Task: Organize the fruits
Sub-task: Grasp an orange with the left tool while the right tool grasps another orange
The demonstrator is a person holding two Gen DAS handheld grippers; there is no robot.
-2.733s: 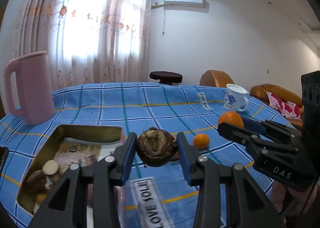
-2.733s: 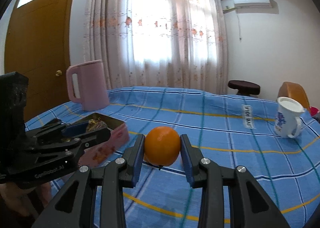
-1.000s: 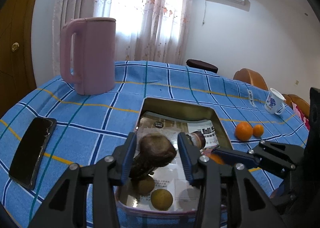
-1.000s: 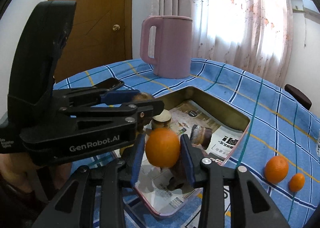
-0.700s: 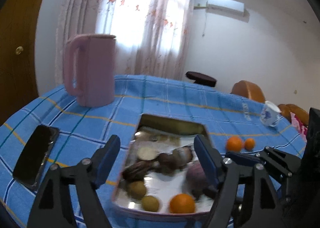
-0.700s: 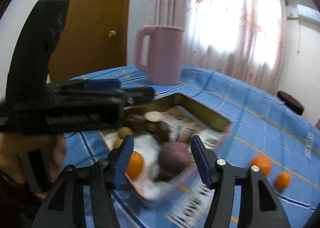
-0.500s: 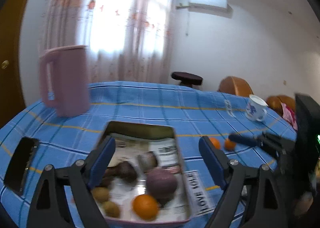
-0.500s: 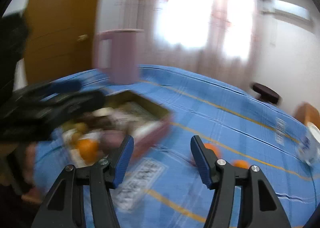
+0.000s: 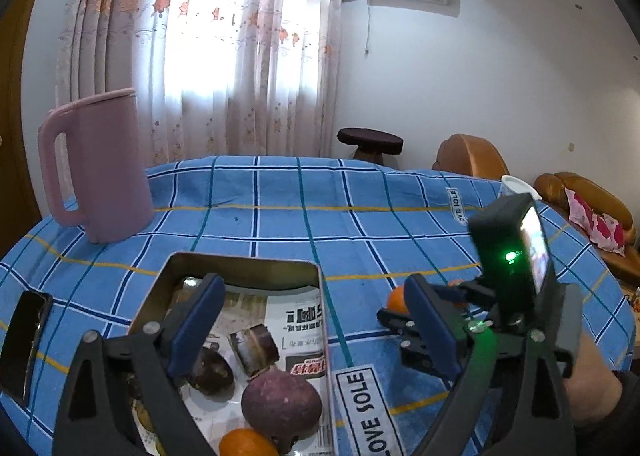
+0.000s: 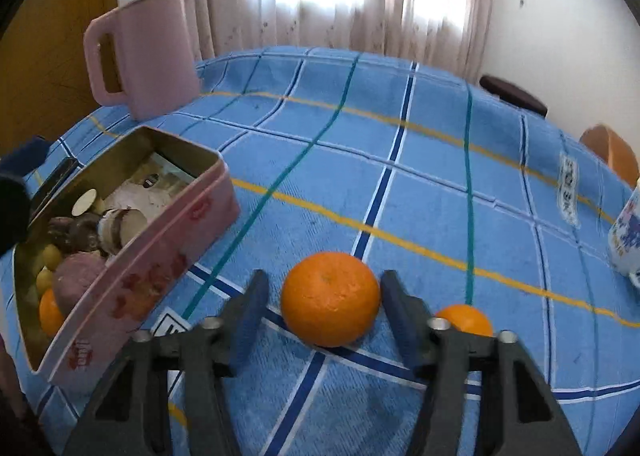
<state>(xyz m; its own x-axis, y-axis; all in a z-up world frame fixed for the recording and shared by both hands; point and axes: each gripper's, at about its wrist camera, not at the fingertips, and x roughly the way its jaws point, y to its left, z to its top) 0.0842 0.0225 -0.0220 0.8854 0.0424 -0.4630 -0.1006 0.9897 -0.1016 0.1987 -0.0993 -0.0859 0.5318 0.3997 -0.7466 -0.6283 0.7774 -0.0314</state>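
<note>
In the left wrist view my left gripper (image 9: 312, 320) hovers over the pink tin (image 9: 244, 260), its jaws wide and still opening, with nothing between them. The tin holds a purple fruit (image 9: 280, 404), an orange (image 9: 248, 444), a dark fruit (image 9: 210, 370) and cut pieces. My right gripper (image 10: 324, 310) is low over the blue cloth, and a large orange (image 10: 330, 298) sits on the cloth between its closing jaws, with a small gap at the left pad. A smaller orange (image 10: 464, 320) lies just behind the right finger. The tin (image 10: 160, 268) stands to the left.
A pink jug (image 9: 100, 168) stands at the back left of the checked blue tablecloth (image 9: 360, 216). A dark phone (image 9: 24, 340) lies left of the tin. A white mug (image 10: 628, 240) stands at the right edge. Sofas and a stool are beyond the table.
Both grippers let go of their fruit into the tin and opened. The left one drew back. The right one swung right and now straddles the larger orange on the cloth.
</note>
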